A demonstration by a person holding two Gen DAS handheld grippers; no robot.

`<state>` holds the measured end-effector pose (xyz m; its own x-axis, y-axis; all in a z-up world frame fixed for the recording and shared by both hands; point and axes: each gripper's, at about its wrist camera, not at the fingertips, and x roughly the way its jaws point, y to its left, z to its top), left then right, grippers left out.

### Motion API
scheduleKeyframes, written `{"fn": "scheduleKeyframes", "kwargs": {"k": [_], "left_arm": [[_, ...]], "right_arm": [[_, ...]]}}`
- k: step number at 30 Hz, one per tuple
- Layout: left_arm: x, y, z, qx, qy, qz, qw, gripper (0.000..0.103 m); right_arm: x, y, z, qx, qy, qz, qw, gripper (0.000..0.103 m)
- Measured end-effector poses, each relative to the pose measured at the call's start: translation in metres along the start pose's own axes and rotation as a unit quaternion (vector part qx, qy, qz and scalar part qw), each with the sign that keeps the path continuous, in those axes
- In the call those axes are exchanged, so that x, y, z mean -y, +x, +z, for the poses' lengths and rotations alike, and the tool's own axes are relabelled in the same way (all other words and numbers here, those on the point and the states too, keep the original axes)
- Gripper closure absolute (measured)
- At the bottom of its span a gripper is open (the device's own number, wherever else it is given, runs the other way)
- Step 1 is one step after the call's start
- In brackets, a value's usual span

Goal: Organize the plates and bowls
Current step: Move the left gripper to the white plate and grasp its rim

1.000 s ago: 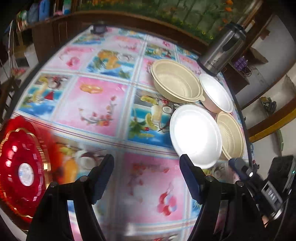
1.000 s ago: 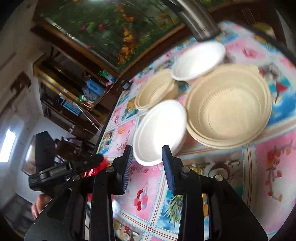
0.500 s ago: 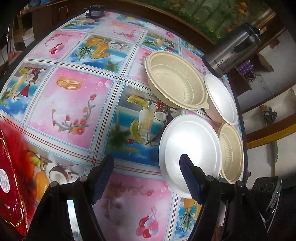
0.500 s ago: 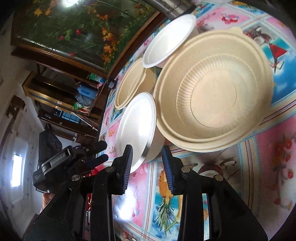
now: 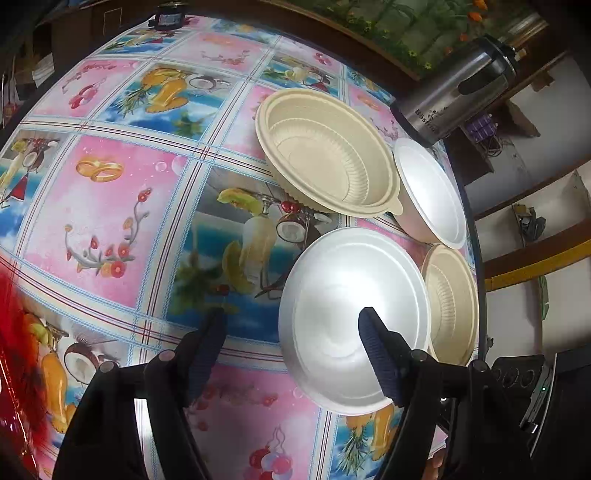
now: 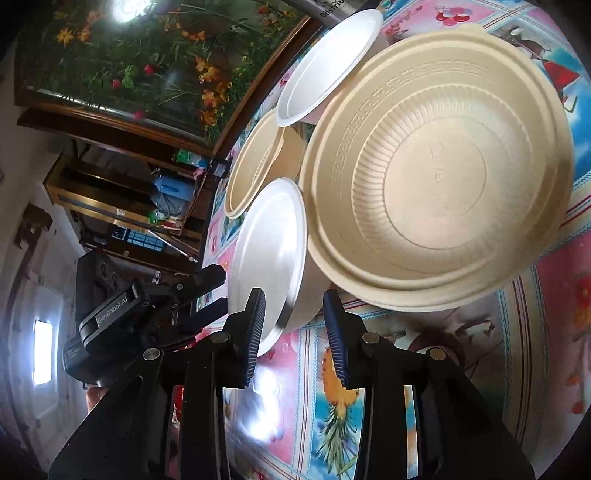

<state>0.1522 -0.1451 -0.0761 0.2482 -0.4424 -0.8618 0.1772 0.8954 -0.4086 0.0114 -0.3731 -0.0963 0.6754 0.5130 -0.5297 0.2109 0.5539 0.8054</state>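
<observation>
Four bowls sit at the right side of the table [image 5: 110,206]. The near white bowl [image 5: 347,306] [image 6: 269,254] stands beside a big beige bowl [image 6: 436,177] [image 5: 452,302]. Further off are a second beige bowl [image 5: 321,166] [image 6: 255,166] and a second white bowl [image 5: 432,192] [image 6: 328,62]. My left gripper [image 5: 291,347] [image 6: 212,293] is open above the near white bowl's left rim, one finger over its inside. My right gripper [image 6: 295,328] straddles that bowl's near rim with a gap at each pad, so it is open.
A steel thermos [image 5: 454,96] stands at the far right corner, close to the bowls. A red ornament [image 5: 14,369] lies at the table's left. The table edge [image 5: 476,258] runs just past the right-hand bowls. A small black object [image 5: 166,20] rests at the far edge.
My left gripper has come closer to the near white bowl, its right finger now over it. The right gripper sank and rolled until its fingers straddled that bowl's rim.
</observation>
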Motion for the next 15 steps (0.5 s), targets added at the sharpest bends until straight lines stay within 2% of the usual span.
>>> {"fn": "scheduleKeyframes", "kwargs": {"k": [7,15], "left_arm": [[0.004,0.009,0.0,0.004,0.008,0.003,1.0,0.032],[0.004,0.017,0.002,0.006,0.009,0.007,0.9999,0.032]], "right_arm": [[0.011,-0.007,0.001,0.017,0.018,0.005,1.0,0.07],[0.013,-0.004,-0.002,0.009,0.032,0.012,0.999,0.07]]}}
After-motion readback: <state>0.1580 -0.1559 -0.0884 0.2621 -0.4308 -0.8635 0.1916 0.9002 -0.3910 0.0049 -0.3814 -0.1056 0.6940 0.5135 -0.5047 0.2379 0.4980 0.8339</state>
